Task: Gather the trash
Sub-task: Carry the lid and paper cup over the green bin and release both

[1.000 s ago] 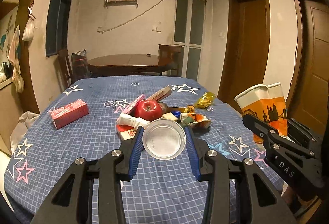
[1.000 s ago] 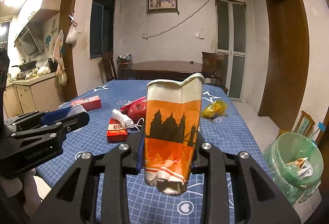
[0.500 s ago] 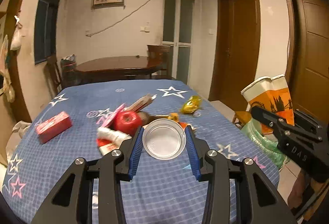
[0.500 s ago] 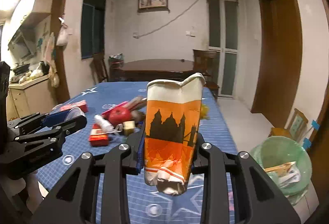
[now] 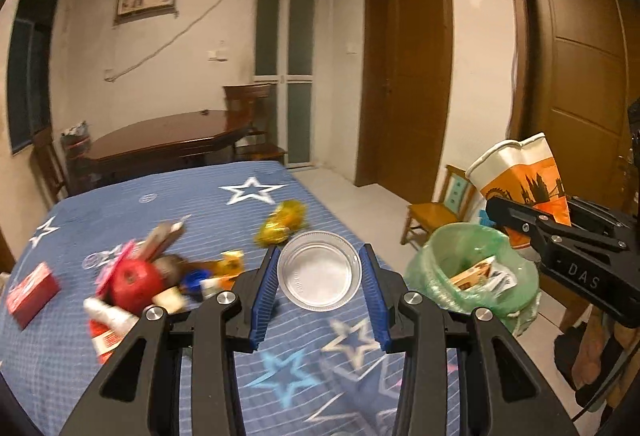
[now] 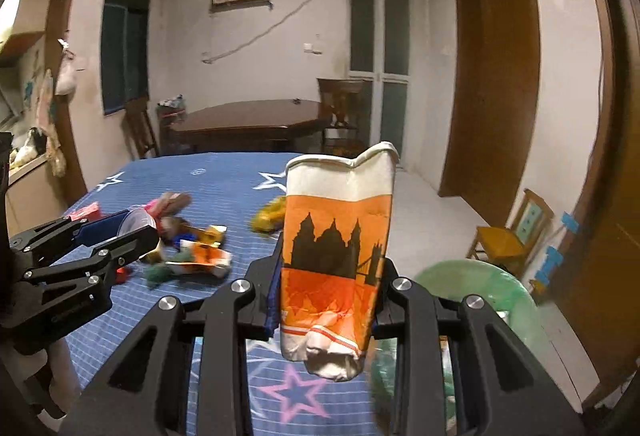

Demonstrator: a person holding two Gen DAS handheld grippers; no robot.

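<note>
Trash: crushed paper cup [image 6: 338, 256], light & soft, pinched mid-body by right gripper [image 6: 328, 292]; left gripper [image 5: 319, 272] clamps plastic lid [image 5: 319, 270] edgewise, both near green bin [image 5: 472, 276].

A litter pile [image 5: 160, 276] crowds the left of the counter [image 5: 312, 376] in the left wrist view; the blue cloth at lower centre lies bare. At right, the green-lined bin [image 5: 472, 276] stands open-mouthed beside the counter edge, a small wooden chair [image 5: 440, 211] behind it.
</note>
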